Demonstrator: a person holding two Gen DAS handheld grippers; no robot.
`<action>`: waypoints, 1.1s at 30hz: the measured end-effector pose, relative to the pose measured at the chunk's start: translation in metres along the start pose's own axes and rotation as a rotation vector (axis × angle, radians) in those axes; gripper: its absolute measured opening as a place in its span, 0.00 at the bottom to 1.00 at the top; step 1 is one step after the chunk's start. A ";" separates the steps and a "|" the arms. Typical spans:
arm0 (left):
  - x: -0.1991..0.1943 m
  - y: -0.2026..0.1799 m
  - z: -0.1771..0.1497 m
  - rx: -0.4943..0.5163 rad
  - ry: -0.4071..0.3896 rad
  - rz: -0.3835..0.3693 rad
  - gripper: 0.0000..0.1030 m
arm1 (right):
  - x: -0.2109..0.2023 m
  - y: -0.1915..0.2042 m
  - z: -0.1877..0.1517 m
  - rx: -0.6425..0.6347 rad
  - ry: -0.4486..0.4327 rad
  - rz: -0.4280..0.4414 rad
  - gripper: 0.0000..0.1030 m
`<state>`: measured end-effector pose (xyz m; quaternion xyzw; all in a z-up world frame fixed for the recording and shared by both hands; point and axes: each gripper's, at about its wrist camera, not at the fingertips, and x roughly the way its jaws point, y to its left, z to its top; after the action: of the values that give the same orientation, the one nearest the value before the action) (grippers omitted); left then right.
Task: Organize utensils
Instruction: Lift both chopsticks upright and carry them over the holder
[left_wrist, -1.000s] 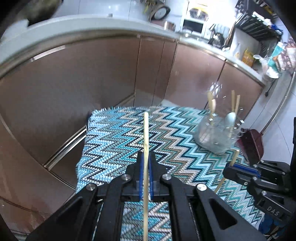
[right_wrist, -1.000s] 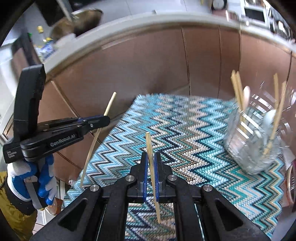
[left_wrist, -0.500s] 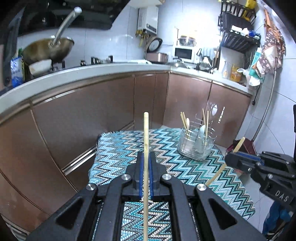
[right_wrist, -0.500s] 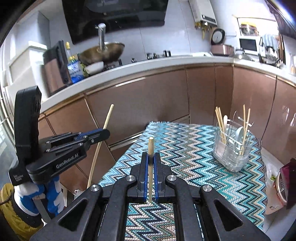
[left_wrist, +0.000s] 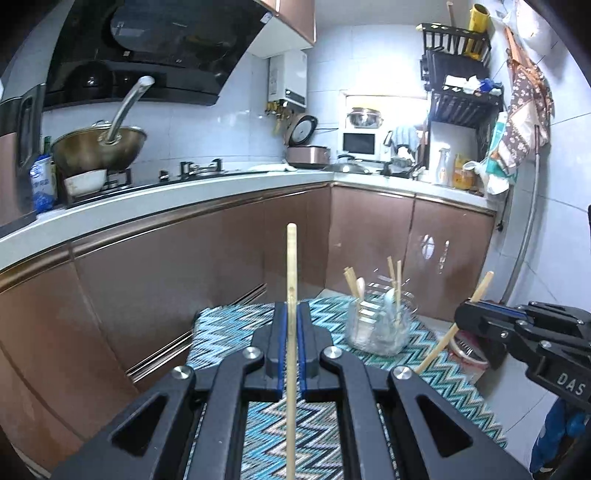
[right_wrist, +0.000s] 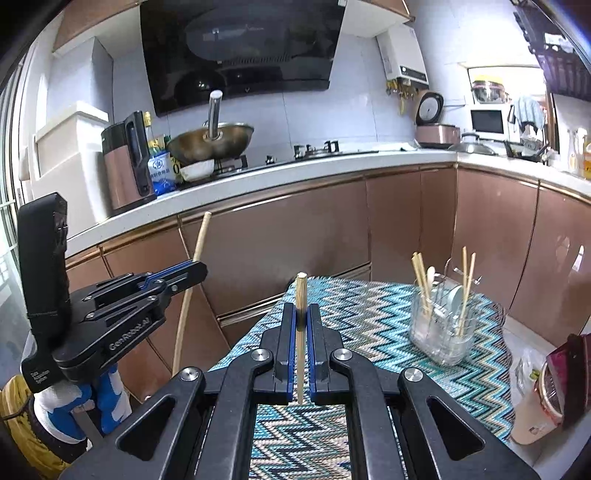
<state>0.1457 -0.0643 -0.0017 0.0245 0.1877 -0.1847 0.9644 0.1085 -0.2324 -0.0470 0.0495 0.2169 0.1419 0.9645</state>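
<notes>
both views are evenly lit and fairly bright, with a cool, bluish cast on the white wall tiles (left_wrist: 240, 122). the strongest light sits around the window (right_wrist: 506, 79) at the far end, which is blown out to white. the glossy brown cabinet doors (left_wrist: 373, 236) carry soft reflections and small glints, and the black range hood (right_wrist: 240, 48) mirrors the room dimly. shadows are faint. fisheye distortion bends the countertop (right_wrist: 295, 173) into a curve, and the corners fall to black. focus is sharp, without motion blur.
</notes>
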 end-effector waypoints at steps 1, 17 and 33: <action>0.004 -0.004 0.005 -0.004 -0.005 -0.014 0.04 | -0.005 -0.004 0.004 -0.004 -0.011 -0.005 0.05; 0.117 -0.082 0.092 -0.198 -0.137 -0.262 0.04 | -0.028 -0.116 0.070 -0.009 -0.159 -0.141 0.05; 0.287 -0.135 0.067 -0.246 -0.206 -0.083 0.04 | 0.079 -0.240 0.046 0.045 -0.074 -0.131 0.05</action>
<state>0.3676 -0.2974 -0.0429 -0.1203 0.1100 -0.2014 0.9659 0.2575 -0.4401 -0.0752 0.0618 0.1871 0.0716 0.9778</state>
